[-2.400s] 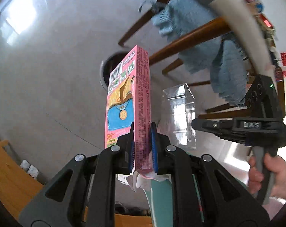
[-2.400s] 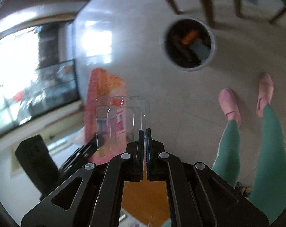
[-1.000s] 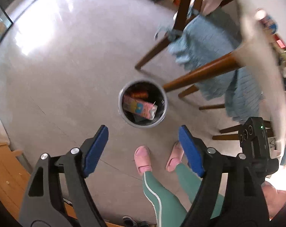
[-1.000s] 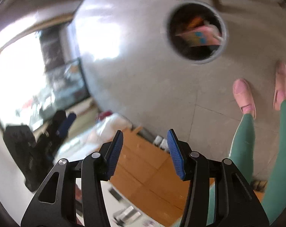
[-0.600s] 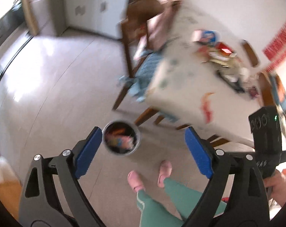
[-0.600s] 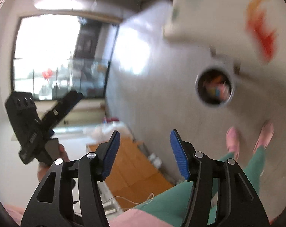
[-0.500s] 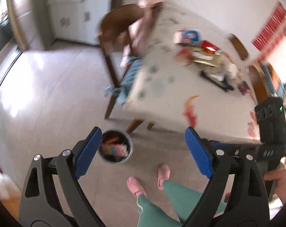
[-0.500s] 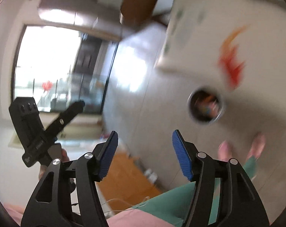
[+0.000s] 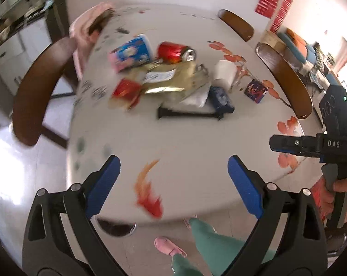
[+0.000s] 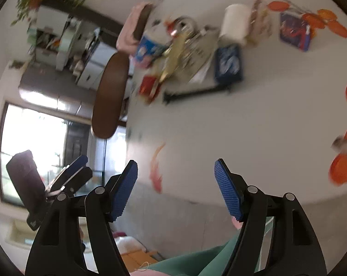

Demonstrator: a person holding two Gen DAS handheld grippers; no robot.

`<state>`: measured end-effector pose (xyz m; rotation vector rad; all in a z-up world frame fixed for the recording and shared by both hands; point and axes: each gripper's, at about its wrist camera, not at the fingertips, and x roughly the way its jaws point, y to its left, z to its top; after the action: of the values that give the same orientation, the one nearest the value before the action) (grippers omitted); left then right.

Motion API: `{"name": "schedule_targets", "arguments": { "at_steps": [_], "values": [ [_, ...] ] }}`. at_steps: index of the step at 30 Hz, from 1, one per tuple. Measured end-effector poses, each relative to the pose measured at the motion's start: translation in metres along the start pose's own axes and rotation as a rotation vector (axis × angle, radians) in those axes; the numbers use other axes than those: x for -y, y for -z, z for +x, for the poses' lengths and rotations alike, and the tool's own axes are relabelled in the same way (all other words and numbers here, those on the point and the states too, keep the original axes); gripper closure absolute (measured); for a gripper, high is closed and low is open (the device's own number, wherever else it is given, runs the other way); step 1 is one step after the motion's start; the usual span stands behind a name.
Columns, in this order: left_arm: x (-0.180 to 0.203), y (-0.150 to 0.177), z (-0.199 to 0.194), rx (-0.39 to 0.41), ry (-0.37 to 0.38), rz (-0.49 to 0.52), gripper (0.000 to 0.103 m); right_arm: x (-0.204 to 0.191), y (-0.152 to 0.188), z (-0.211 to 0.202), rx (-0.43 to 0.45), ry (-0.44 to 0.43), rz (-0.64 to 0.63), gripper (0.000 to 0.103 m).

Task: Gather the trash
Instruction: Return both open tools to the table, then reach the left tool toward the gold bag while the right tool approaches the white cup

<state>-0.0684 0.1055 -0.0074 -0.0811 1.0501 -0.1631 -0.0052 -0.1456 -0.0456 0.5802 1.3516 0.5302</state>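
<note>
Above the smooth round table [image 9: 196, 142] with shiny crinkly trash [image 9: 166, 80], both empty claws, left [image 9: 173, 184] and right [image 10: 175, 188], point down, jaws opening wide.

Ahead of the blue-padded gripper [image 9: 173, 179]: white surface [image 9: 196, 138] with orange leaf prints, red can [image 9: 173, 51], gold bag [image 9: 169, 79].

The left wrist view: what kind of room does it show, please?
Most likely the dining area of a home. A round table with a leaf-printed cover holds snack litter such as a red can, wooden chairs stand around it, and white cabinets line the wall behind.
</note>
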Motion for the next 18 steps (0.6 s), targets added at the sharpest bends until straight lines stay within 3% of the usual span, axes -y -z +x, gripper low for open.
{"name": "schedule_targets", "arguments": {
  "at_steps": [8, 13, 18],
  "values": [
    [0.043, -0.072, 0.076, -0.036, -0.032, 0.054, 0.01, 0.061, -0.085, -0.004, 0.048, 0.032, 0.105, 0.029],
    [0.047, -0.098, 0.119, -0.096, -0.005, -0.022, 0.01, 0.087, -0.123, 0.002, 0.035, 0.04, 0.14, 0.029],
    [0.045, -0.119, 0.148, -0.115, -0.055, -0.036, 0.01, 0.095, -0.149, 0.018, -0.003, 0.04, 0.139, 0.029]
  ]
}}
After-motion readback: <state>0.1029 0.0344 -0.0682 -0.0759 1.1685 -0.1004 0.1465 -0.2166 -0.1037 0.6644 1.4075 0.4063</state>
